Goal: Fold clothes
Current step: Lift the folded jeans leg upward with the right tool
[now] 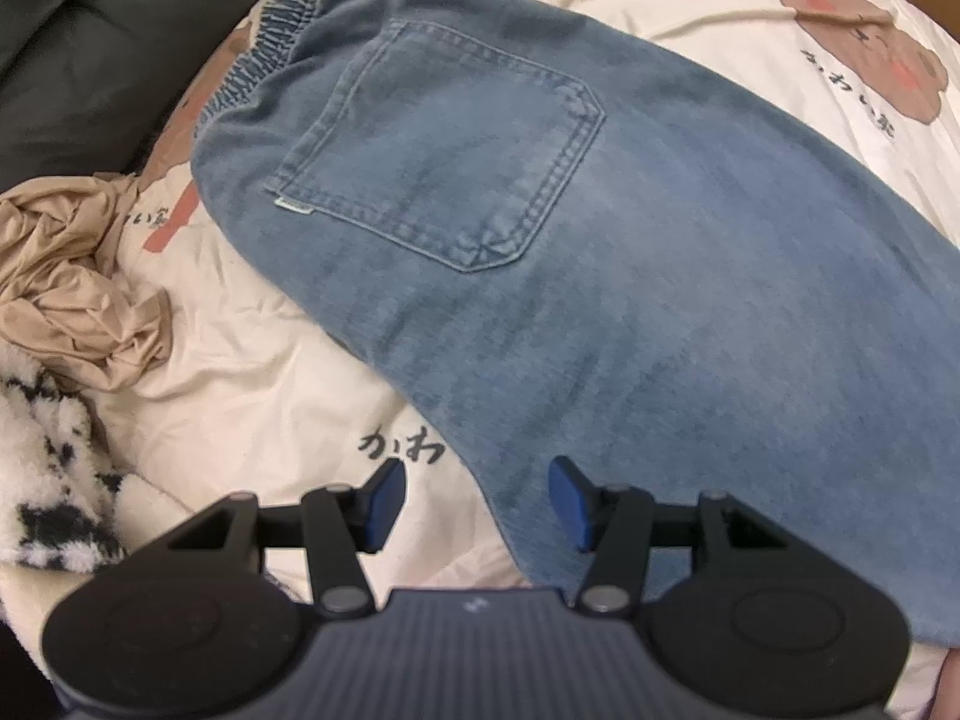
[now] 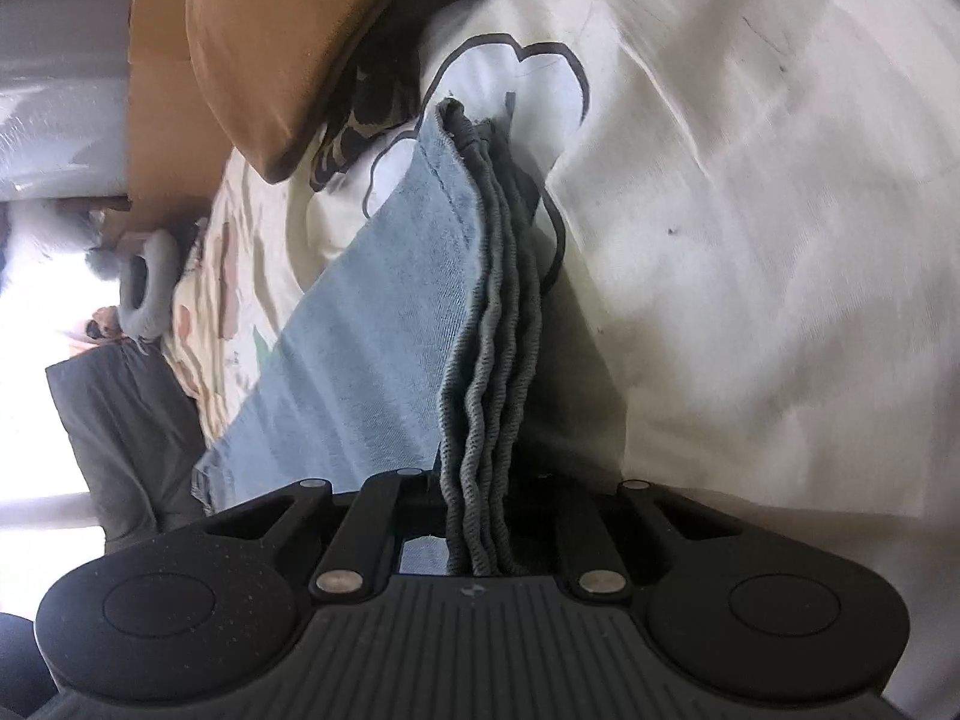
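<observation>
Here, closest to you in the right wrist view, your right gripper (image 2: 480, 540) has its jaws clamped on the stacked hem edges of the jeans (image 2: 372, 324): several wavy grey-blue layers of denim run straight up out of the jaws, and the fingers themselves are hidden behind the cloth. In the left wrist view, your left gripper (image 1: 477, 501) hangs over the jeans (image 1: 600, 240) with its jaws apart and nothing between the blue pads (image 1: 384, 501); one pad sits above the bed sheet (image 1: 252, 372), the other above the denim edge.

The jeans lie flat on the bed, already doubled leg on leg by the look of it, back pocket (image 1: 444, 150) up and the elastic waistband (image 1: 270, 54) at the far end. So the step in hand looks like the lengthwise fold: hems gathered, waist not yet met.

Next, you probably need to carry the hem bundle up and over toward the waistband while keeping all layers pinched together, and use the open left jaws to pin or grip the mid-leg so the fold line stays straight.

Further off, a crumpled beige garment (image 1: 78, 276) and a black-and-white fleecy piece (image 1: 48, 480) wait beside the jeans, well clear of the fold path.
</observation>
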The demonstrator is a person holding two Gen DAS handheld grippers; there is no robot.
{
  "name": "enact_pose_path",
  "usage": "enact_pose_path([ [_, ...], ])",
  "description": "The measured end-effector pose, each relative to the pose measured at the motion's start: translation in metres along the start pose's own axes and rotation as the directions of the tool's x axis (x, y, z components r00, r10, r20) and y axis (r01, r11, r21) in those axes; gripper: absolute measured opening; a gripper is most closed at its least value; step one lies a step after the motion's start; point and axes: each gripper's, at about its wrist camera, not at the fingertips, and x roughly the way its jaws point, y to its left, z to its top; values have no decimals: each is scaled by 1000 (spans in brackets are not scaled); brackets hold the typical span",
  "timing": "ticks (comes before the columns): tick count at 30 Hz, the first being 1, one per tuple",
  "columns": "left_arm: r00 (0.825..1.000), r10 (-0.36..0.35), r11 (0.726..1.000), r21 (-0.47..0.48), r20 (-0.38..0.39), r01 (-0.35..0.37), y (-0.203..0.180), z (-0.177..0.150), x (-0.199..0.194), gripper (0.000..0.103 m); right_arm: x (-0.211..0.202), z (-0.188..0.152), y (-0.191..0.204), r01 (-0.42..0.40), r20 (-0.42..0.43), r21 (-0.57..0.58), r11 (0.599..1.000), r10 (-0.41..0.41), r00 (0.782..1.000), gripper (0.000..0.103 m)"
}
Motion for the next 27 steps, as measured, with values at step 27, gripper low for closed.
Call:
enact_pose_path([
  [27, 999, -51, 998, 36, 7, 51, -13, -14, 18, 56, -50, 2, 135, 142, 8, -346, 928, -148, 989, 8],
])
